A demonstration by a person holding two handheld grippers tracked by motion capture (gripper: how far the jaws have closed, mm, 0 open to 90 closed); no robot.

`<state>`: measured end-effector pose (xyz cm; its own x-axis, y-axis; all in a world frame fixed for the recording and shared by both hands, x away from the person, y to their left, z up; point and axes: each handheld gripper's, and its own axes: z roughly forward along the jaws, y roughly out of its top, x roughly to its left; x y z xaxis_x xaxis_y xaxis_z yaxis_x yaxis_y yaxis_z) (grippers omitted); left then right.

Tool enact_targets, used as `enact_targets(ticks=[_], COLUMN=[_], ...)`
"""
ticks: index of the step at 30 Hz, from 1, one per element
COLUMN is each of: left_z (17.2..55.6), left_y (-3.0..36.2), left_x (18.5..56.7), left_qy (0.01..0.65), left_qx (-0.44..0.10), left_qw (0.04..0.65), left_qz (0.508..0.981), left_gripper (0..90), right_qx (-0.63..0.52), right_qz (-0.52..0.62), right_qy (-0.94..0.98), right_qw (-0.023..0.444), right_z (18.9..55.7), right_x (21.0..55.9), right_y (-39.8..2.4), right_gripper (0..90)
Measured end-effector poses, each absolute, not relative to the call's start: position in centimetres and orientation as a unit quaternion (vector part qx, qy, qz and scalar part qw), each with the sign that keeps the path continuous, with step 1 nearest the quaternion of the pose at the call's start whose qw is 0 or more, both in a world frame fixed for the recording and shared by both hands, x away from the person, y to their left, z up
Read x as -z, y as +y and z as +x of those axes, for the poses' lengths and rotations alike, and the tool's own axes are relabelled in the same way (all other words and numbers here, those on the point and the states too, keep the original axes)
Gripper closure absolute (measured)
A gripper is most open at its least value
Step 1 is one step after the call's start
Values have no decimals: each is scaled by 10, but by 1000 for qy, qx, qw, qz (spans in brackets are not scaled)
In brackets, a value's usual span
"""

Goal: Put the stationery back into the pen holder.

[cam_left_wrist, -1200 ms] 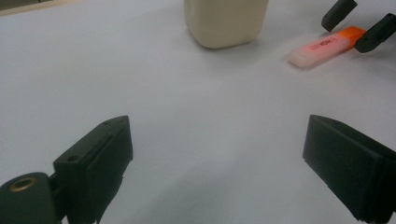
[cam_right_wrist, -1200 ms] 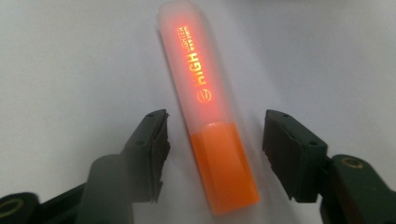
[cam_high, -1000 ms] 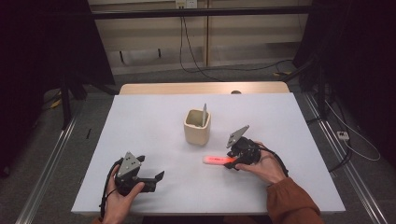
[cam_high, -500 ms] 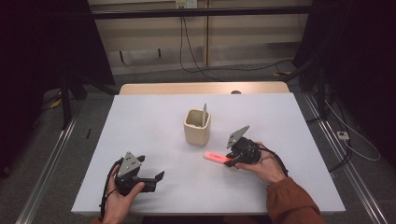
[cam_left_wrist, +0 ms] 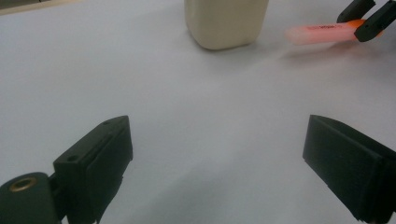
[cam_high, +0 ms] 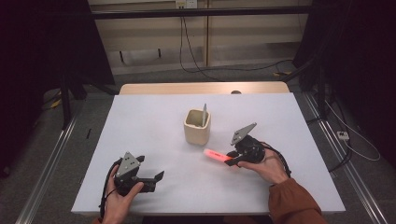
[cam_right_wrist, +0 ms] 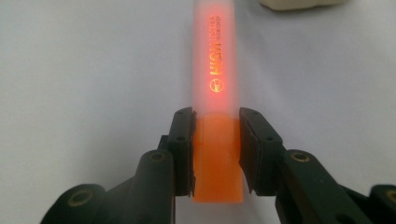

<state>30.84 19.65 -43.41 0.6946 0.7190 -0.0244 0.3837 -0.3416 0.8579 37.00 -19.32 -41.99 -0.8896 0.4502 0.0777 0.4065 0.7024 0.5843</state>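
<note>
Left gripper [cam_high: 156,177] low over the white tabletop [cam_high: 154,126], jaws wide apart, nothing between them. Centre: cream pen cup [cam_high: 197,127], upright, one grey pen [cam_high: 204,113] standing inside. Right of it, orange highlighter [cam_high: 217,156] near the cup; right gripper [cam_high: 232,160], having just closed, clamped on its orange end.

Bare white table [cam_high: 154,126] lies open all around. One obstacle stands mid-table: the cream pen holder [cam_high: 197,126] with a grey pen [cam_high: 204,114] rising above its rim, near the orange highlighter [cam_high: 217,156].
</note>
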Motion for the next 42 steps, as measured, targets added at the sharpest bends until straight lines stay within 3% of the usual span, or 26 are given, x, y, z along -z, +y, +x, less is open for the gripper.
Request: enact_targets(ticks=[7,25,42], left_z=[304,305,320], left_y=[189,153,116], left_x=[434,424,423], left_qy=[329,262,166], left_qx=[-166,-196,-296], left_qw=[473,481,443], left_qz=[800,814,830], left_gripper=[69,46,56], right_qx=[-311,-325,-323], right_qz=[235,230,224], right_qy=[921,917,919], right_qw=[31,22,16], right_z=[364,358,362], right_x=[414,406,395], right_y=[-190,-182,-173], right_gripper=[679,679,679])
